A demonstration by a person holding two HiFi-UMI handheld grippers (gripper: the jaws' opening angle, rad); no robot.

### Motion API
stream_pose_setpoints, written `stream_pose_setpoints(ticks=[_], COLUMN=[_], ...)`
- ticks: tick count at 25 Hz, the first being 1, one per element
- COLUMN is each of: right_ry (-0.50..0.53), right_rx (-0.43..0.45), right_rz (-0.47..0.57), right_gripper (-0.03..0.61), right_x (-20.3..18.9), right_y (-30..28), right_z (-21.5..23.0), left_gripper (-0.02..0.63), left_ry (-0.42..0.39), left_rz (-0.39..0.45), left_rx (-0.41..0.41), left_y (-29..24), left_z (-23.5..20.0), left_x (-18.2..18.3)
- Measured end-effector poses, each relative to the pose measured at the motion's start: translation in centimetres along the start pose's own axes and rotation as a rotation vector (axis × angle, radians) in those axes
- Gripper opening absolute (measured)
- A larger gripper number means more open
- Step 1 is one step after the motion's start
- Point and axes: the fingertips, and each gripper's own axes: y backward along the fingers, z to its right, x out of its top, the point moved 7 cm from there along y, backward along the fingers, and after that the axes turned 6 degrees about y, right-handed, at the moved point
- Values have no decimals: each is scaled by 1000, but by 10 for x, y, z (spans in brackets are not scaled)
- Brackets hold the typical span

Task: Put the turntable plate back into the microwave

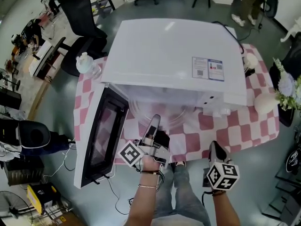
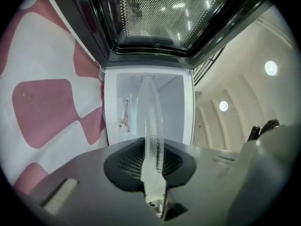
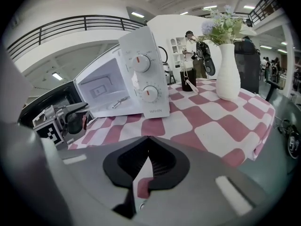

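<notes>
The white microwave (image 1: 174,60) stands on a pink-and-white checked table, its door (image 1: 101,135) swung open to the left. My left gripper (image 1: 154,121) is shut on the rim of the clear glass turntable plate (image 1: 164,117), which lies level at the mouth of the cavity. In the left gripper view the plate (image 2: 151,126) shows edge-on between the jaws, pointing into the white cavity (image 2: 171,102). My right gripper (image 1: 214,147) hangs off the table's front edge, shut with nothing in it; its own view shows the jaws (image 3: 146,138) closed together and the microwave (image 3: 141,74) beyond.
A water bottle (image 1: 87,65) stands at the table's left rear. A white vase (image 3: 229,72) with flowers and a dark cup (image 3: 188,81) stand to the right of the microwave. Black office chairs (image 1: 82,18) are on the floor behind.
</notes>
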Motion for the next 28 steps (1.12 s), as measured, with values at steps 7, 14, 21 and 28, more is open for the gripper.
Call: stream_pose_setpoints(ticks=[7, 14, 21, 28], right_ry=[-5, -3, -8, -17], right_rx=[-23, -33, -57, -77], right_rz=[-17, -22, -38, -46], right_gripper=[11, 11, 11, 11], right_x=[6, 11, 14, 18], right_y=[-7, -13, -16, -22], right_z=[3, 4, 7, 8], left_gripper=[41, 43, 43, 44], left_ry=[-4, -7, -8, 1], left_rz=[-2, -6, -16, -28], left_rx=[-4, 3, 4, 3], left_y=[-15, -27, -40, -50], left_z=[-2, -2, -2, -5], left_x=[6, 12, 17, 20])
